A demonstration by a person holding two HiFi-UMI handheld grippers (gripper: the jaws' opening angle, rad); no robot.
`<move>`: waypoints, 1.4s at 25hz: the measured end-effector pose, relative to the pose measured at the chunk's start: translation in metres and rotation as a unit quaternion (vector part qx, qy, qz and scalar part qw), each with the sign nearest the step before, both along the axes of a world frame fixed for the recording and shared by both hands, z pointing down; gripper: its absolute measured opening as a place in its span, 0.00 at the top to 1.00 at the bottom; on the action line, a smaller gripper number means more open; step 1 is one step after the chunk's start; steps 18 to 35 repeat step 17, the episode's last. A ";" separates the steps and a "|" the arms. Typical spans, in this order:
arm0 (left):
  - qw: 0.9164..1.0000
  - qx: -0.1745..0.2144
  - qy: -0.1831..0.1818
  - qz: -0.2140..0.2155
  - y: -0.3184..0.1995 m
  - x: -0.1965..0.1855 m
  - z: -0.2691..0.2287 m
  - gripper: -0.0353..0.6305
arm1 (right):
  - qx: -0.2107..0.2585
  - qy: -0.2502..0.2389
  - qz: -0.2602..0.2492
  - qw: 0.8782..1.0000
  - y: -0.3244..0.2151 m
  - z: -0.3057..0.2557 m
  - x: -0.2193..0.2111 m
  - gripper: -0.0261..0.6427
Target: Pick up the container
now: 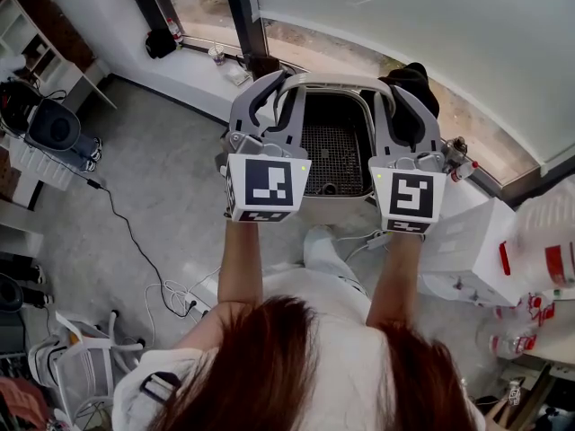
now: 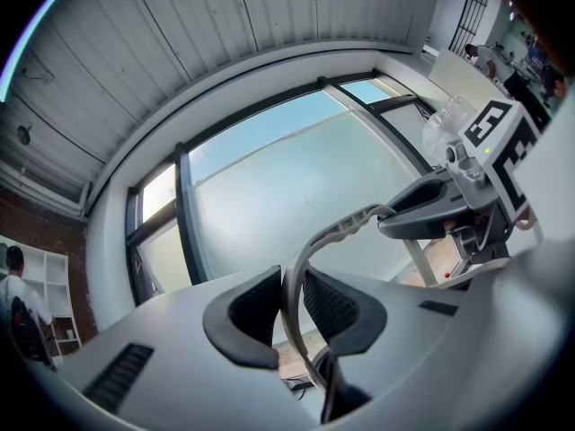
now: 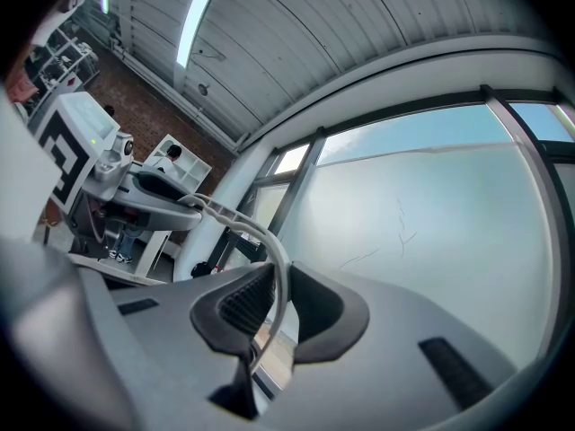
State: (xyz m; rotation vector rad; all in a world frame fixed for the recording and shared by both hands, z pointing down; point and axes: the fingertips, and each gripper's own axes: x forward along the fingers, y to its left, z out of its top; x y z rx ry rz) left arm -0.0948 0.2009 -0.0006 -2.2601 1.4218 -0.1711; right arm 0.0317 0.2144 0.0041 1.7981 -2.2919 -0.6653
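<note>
1. Container (image 1: pixel 337 206), mesh-bottomed: hanging in the air in front of the person, well clear of the floor (image 1: pixel 162 196) beneath it. Judged lifted, with 2 grips keeping it level.
2. Handle (image 1: pixel 337 79): arching over the container's top.
3. Left gripper (image 2: pixel 289 299): jaws clamping the handle at the container's left side.
4. Right gripper (image 3: pixel 277 299): jaws clamping the handle at the container's right side, sharing the load.
</note>
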 end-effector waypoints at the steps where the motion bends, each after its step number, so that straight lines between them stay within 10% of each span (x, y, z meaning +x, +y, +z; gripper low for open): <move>1: 1.000 -0.001 0.001 0.001 0.000 0.000 0.001 0.82 | -0.001 0.000 0.000 1.000 0.000 0.001 0.000 0.86; 35: 1.000 -0.008 0.008 0.000 -0.008 -0.008 0.004 0.82 | -0.006 0.007 -0.001 1.000 -0.008 0.003 -0.008 0.86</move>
